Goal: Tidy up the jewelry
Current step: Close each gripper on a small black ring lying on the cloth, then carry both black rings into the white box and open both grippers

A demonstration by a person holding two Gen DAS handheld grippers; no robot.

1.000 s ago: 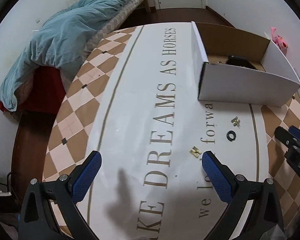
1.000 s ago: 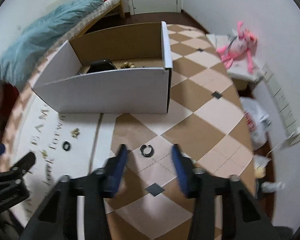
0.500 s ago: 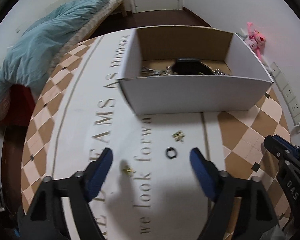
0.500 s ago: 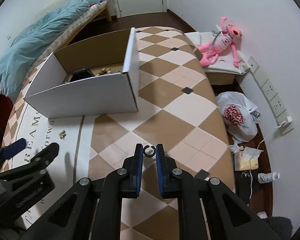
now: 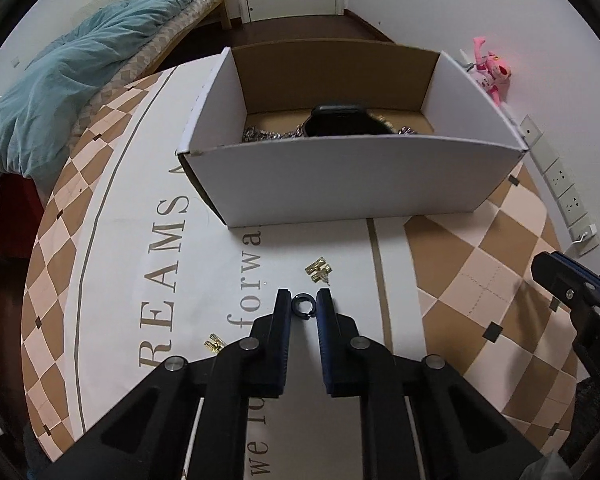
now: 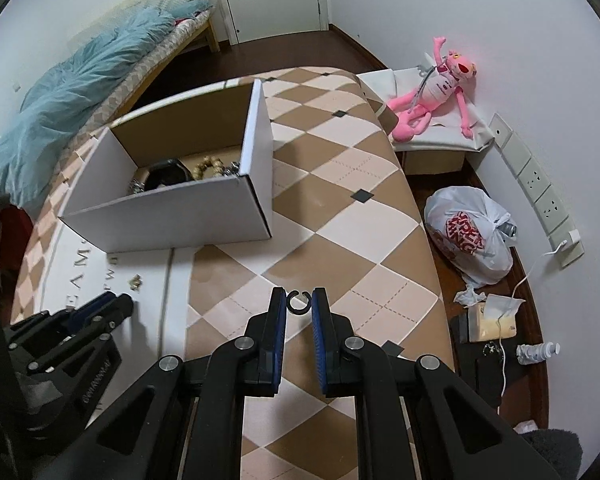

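A checkered table (image 5: 480, 264) carries a white box (image 5: 340, 184) ahead of both tongs. Only the left view shows the left tongs (image 5: 303, 306) pinching a black ring (image 5: 302, 306), gold earrings (image 5: 319, 271) just beyond; only the right view shows the right tongs (image 6: 299, 303) nipping a thin open ring (image 6: 298, 302) — and a pink plush toy (image 6: 432, 92) beyond. A second ago both tongs gaped wide — now each is narrowed onto its ring.

Bedroom clutter beyond the patterned tablecloth (image 6: 340, 208)

A blue duvet (image 5: 80, 92) covers the bed; a pink plush toy (image 6: 432, 88), knotted plastic bag (image 6: 470, 236) and tissue pack (image 6: 494, 320) sit near wall sockets (image 6: 540, 184).
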